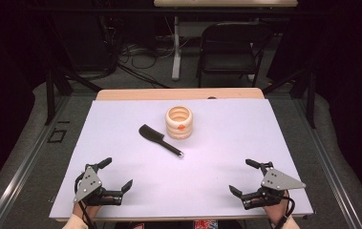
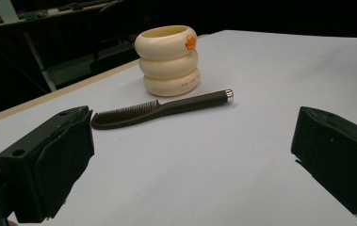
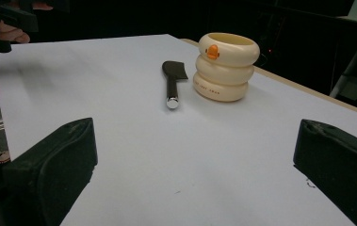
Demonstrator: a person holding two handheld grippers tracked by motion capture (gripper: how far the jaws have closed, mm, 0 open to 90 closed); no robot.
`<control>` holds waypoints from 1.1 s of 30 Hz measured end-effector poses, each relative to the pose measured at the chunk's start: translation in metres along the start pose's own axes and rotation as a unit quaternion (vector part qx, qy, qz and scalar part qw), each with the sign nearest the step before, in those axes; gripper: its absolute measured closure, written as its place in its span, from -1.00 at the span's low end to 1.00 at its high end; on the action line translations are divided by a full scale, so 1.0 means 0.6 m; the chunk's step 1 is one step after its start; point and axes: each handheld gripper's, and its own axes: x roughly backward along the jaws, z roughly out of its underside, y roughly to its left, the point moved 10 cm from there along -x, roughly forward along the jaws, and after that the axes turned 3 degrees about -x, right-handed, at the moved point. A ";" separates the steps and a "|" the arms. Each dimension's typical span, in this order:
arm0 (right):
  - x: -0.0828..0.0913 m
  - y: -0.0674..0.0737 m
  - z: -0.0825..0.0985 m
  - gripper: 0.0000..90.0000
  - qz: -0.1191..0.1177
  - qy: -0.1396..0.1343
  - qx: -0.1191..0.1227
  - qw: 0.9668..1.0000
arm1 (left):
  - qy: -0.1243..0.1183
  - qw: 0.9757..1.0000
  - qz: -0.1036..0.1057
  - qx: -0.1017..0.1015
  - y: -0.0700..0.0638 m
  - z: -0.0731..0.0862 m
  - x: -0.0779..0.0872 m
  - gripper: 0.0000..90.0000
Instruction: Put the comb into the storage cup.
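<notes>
High view: a white worktop (image 1: 226,191) carrying a cream holder (image 1: 179,122) built as three stacked rings, open at the top, with a small orange mark on its side. A dark comb (image 1: 160,140) lies flat just beside the holder, on its near-left side, apart from it; the toothed head points away toward the far left and the metal-capped handle end points toward the near edge. The left gripper (image 1: 119,174) sits well to the near left of the holder, at the near edge of the worktop, its jaws spread wide with nothing between them. The right gripper (image 1: 244,177) sits well to the near right of the holder, jaws likewise spread wide and empty. Both are well apart from the comb and the holder. Left gripper view: the comb (image 2: 159,108) lies crosswise in front of the holder (image 2: 169,60), teeth facing the holder, with bare worktop between the two black jaws. Right gripper view: the comb (image 3: 172,82) lies just left of the holder (image 3: 225,66), handle cap nearest the camera; the left gripper (image 3: 6,19), held in a hand, appears at the far upper left.
</notes>
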 end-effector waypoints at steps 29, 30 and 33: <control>-0.005 0.001 0.006 -1.00 -0.002 0.011 -0.003 1.000 | 0.027 0.999 0.018 0.007 -0.013 -0.009 -0.048 -1.00; -0.005 0.001 0.005 -1.00 -0.003 0.010 -0.003 1.000 | 0.028 0.999 0.020 0.007 -0.014 -0.010 -0.051 -1.00; -0.005 0.002 0.006 -1.00 -0.003 0.011 -0.002 1.000 | 0.033 0.999 0.023 0.005 -0.015 -0.010 -0.059 -1.00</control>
